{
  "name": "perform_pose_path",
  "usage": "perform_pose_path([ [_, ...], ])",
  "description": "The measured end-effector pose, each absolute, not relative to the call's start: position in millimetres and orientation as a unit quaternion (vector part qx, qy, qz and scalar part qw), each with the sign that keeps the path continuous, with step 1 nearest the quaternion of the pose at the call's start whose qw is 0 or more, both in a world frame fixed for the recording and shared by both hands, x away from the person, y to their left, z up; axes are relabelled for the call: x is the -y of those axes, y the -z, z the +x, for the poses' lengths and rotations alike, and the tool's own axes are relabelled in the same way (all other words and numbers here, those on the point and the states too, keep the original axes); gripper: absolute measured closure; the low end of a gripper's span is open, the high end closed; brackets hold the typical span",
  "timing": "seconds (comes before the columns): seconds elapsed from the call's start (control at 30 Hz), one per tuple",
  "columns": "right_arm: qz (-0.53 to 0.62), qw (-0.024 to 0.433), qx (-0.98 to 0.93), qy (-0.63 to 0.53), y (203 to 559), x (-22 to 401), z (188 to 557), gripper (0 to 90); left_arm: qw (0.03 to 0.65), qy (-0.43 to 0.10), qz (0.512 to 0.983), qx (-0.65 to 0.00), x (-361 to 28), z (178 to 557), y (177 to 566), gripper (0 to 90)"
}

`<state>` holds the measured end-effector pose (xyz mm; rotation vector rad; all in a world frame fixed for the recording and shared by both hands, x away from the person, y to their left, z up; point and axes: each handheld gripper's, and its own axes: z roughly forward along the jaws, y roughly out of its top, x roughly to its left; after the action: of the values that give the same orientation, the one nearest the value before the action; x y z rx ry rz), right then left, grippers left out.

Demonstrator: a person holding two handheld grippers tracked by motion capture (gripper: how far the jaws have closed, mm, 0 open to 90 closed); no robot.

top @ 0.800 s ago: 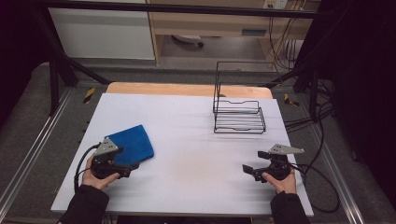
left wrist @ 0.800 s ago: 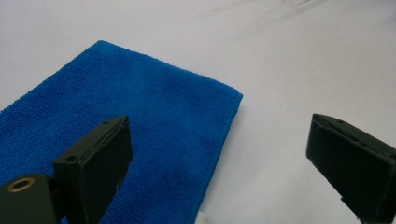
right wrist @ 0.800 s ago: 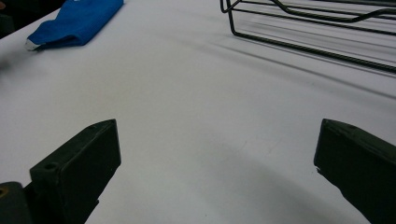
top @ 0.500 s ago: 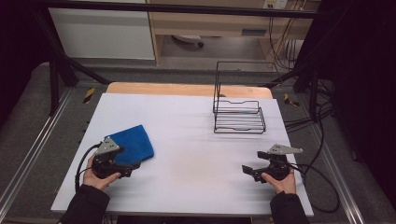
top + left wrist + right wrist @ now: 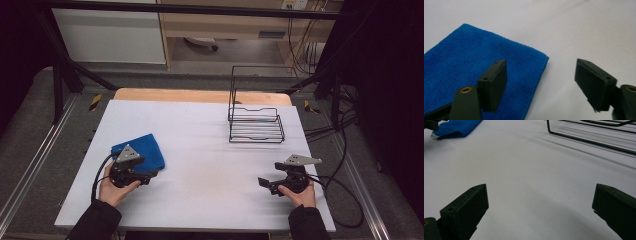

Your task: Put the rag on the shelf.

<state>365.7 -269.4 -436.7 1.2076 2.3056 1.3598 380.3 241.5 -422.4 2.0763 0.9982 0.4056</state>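
You hold one gripper in each hand at the white table (image 5: 200, 130). Your left gripper (image 5: 541, 85) is right at the near corner of the blue cloth (image 5: 474, 72). Its jaws are wide apart, and one jaw sits over the cloth while the other sits over bare table. It is not holding anything yet. The cloth lies flat and folded on the left side of the table, close to you. Your right gripper (image 5: 539, 210) is on the right side, well apart from the cloth. Its jaws are wide apart too, with just bare table between them. The black wire rack (image 5: 256, 122) stands at the far right of the table, and it has nothing in it. Nobody told me the job, so I can only guess. It looks like you are just at the start. The cloth has not been picked up, and the rack has not been touched.
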Motion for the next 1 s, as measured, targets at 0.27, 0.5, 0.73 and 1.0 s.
perform_pose_path([
  [0.27,0.408,0.103,-0.783,-0.457,437.8,268.3,366.8,1.1,0.364,-0.155,0.831,-0.391,-236.7,390.5,431.6,44.7],
  [0.5,0.409,0.103,-0.784,-0.456,438.4,267.5,367.8,1.1,0.346,-0.166,0.841,-0.382,-227.9,395.4,436.4,56.9],
  [0.73,0.408,0.103,-0.785,-0.455,438.4,267.6,368.1,1.1,0.330,-0.172,0.847,-0.380,-221.2,402.6,442.7,60.4],
  [1.0,0.409,0.103,-0.784,-0.456,438.3,267.6,368.0,1.2,0.325,-0.183,0.842,-0.389,-219.9,405.4,445.8,69.5],
])
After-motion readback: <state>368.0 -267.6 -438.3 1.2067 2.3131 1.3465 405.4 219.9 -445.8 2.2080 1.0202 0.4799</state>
